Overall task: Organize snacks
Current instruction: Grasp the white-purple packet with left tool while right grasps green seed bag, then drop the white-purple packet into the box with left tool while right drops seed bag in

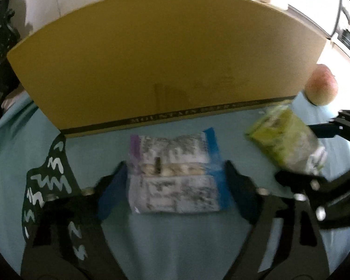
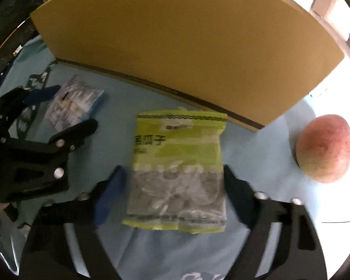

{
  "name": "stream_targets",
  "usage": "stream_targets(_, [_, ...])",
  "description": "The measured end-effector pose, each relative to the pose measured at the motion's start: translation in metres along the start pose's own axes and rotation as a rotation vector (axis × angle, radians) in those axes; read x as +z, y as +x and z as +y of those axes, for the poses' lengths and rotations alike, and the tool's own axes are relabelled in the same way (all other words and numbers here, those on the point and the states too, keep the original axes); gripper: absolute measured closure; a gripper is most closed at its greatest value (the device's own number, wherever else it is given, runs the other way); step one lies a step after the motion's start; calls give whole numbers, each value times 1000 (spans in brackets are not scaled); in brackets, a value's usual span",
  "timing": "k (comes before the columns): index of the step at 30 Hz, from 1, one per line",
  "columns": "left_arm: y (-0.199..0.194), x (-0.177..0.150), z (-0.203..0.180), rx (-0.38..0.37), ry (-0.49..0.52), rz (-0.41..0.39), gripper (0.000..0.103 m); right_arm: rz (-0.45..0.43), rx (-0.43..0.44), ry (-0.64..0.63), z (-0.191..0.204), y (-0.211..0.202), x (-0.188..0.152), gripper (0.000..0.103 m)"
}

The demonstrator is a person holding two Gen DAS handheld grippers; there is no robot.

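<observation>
A white snack packet with purple and blue ends (image 1: 175, 175) lies flat on the light blue cloth (image 1: 170, 245). My left gripper (image 1: 176, 170) is open, one finger on each side of the packet. A green-and-clear snack bag (image 2: 178, 170) lies to its right. My right gripper (image 2: 175, 175) is open and straddles the green bag. The green bag (image 1: 287, 140) also shows at the right of the left wrist view, and the white packet (image 2: 74, 102) at the left of the right wrist view. Whether the fingers touch the packets is unclear.
A large yellow cardboard box (image 1: 165, 60) stands upright just behind both packets. A peach-coloured fruit (image 2: 324, 148) sits on the cloth to the right of the box. A dark patterned patch (image 1: 46, 182) lies at the left.
</observation>
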State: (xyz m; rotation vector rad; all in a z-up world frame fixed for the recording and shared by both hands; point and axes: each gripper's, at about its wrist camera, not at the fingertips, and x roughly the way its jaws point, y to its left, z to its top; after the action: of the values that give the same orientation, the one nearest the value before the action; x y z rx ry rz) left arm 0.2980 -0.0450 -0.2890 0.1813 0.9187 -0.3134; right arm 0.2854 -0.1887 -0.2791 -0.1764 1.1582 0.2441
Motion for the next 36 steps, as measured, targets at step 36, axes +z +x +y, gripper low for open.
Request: stream_targets(36, [-208,65,2,-17,-49,-344,49,-427,102,164,-30,-224,35,38])
